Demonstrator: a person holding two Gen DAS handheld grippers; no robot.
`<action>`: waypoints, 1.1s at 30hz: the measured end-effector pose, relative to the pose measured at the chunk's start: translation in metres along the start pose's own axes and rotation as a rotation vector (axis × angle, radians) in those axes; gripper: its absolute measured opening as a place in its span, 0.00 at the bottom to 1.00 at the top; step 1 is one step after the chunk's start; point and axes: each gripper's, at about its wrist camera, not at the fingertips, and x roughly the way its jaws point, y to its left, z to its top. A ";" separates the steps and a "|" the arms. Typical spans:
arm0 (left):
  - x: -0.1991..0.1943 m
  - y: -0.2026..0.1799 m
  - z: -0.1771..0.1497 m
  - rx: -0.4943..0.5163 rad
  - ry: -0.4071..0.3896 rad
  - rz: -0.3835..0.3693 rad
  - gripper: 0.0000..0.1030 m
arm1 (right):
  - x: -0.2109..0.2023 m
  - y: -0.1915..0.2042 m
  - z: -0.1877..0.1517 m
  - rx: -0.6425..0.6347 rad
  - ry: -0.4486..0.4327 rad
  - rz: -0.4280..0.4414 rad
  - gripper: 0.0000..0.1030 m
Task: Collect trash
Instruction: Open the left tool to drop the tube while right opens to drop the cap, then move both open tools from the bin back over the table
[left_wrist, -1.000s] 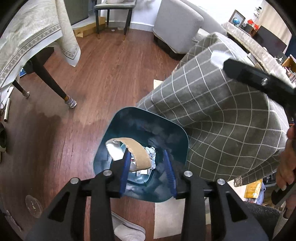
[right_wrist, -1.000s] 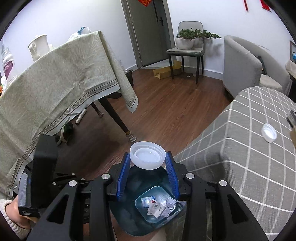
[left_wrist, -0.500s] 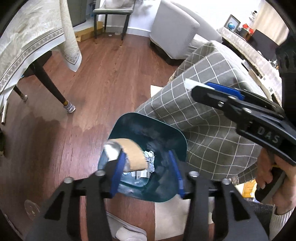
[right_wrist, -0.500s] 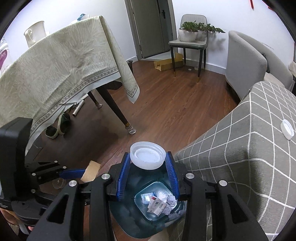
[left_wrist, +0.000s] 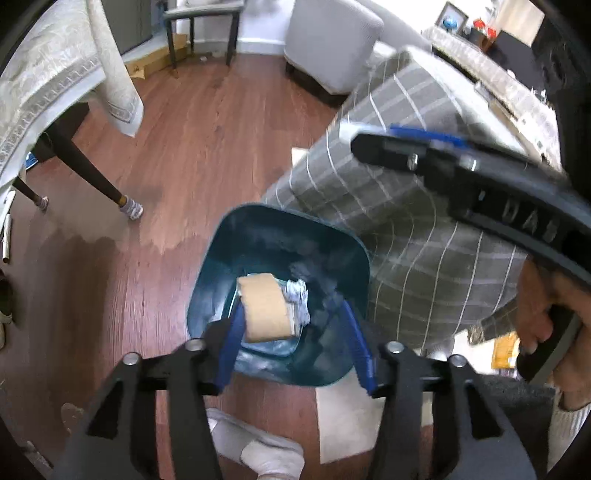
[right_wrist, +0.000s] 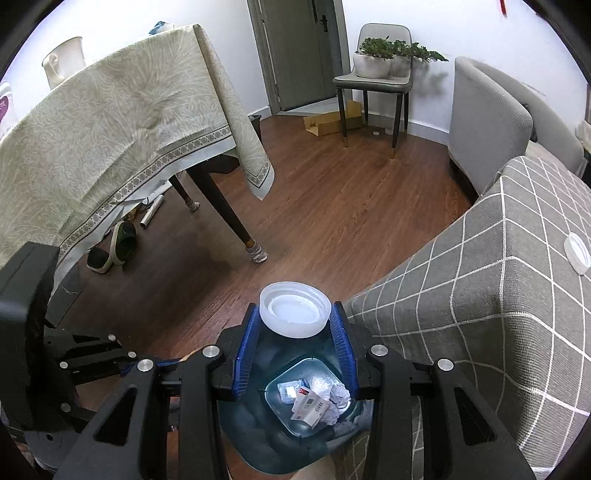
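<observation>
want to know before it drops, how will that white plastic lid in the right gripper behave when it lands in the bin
The white lid looks thin, hollow plastic, so probably light and stiff. Its round, shallow form could let it roll or bounce. The teal bin holds crumpled paper, which may cushion it.

Two white plastic lids — one (right_wrist: 294, 314) near, between blue pads, one (right_wrist: 577, 253) far right on the checked cover. One teal bin (right_wrist: 258, 435). One brown cardboard piece (left_wrist: 265, 308). Two grippers — left (left_wrist: 295, 332), right (right_wrist: 295, 350). One chair (right_wrist: 373, 79) far off.
</observation>
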 end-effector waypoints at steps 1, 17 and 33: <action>0.004 -0.001 -0.001 0.014 0.019 0.020 0.34 | 0.001 -0.001 0.000 0.001 0.004 -0.002 0.39; 0.000 -0.005 0.001 0.048 -0.003 0.082 0.63 | 0.055 -0.018 -0.035 0.062 0.248 -0.009 0.39; -0.088 0.002 0.033 -0.055 -0.389 0.058 0.35 | 0.095 -0.001 -0.070 0.030 0.397 0.017 0.39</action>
